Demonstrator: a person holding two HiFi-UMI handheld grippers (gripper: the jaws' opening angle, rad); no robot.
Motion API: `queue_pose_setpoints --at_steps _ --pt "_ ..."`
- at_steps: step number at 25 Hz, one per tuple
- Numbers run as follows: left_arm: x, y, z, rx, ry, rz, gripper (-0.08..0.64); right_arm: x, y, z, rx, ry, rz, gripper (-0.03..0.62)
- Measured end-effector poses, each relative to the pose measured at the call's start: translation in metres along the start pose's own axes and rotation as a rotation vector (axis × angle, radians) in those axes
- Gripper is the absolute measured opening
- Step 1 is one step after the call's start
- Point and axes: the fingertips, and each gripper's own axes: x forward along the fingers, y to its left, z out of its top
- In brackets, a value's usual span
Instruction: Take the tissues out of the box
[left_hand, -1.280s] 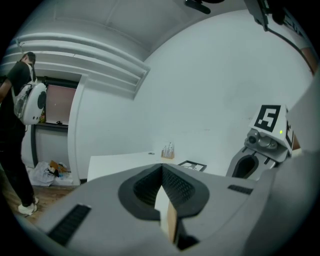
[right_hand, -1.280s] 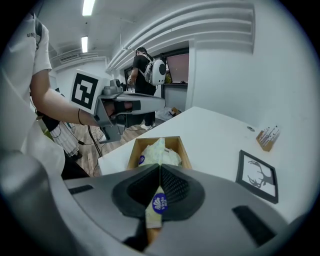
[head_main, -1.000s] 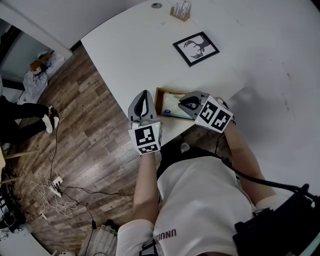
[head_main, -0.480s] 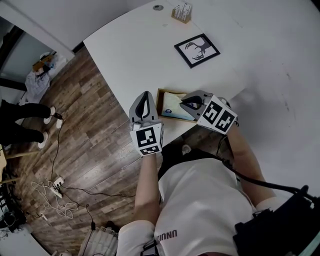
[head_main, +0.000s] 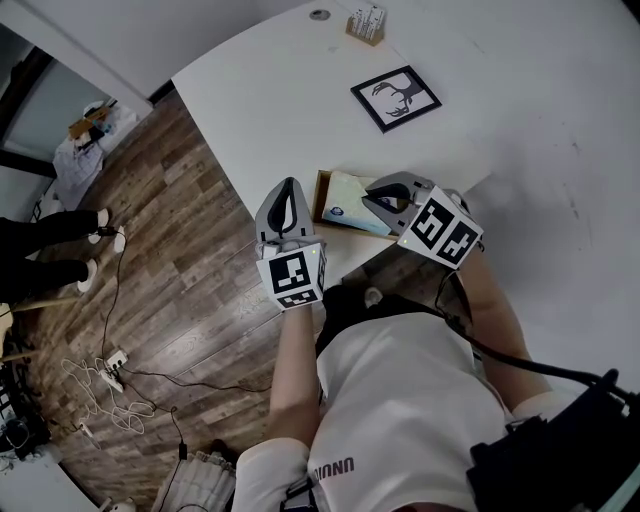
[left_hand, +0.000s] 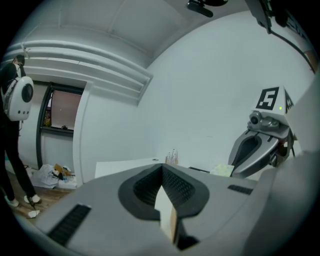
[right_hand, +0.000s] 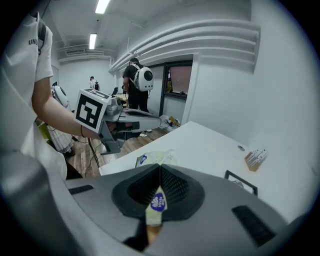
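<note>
Right tongs clamped shut on the tissue pack by its wrapper. The pack lies in the box at the desk's near edge, long axis left to right. Left tongs closed, just beside the box's left wall. Straight up looks free; the framed picture sits well apart.

The white tabletop borders a brown wood-grain plank floor. A tan wooden box holds a pale green tissue pack with a blue oval logo. The black-framed picture shows a black antler silhouette on white. The grey left tool and grey right tool carry black-and-white square-marker cubes.
</note>
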Motion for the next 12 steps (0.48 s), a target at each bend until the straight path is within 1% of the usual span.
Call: queue_pose_setpoints --at_steps 8,12 --pt "-0.007 0.005 0.010 0.002 -0.021 0.016 0.011 -0.009 -0.002 0.014 -0.023 -0.030 -0.052 0.020" --pt "-0.010 0.008 0.016 0.000 -0.043 0.029 0.011 -0.013 -0.011 0.018 -0.037 -0.037 -0.105 0.020"
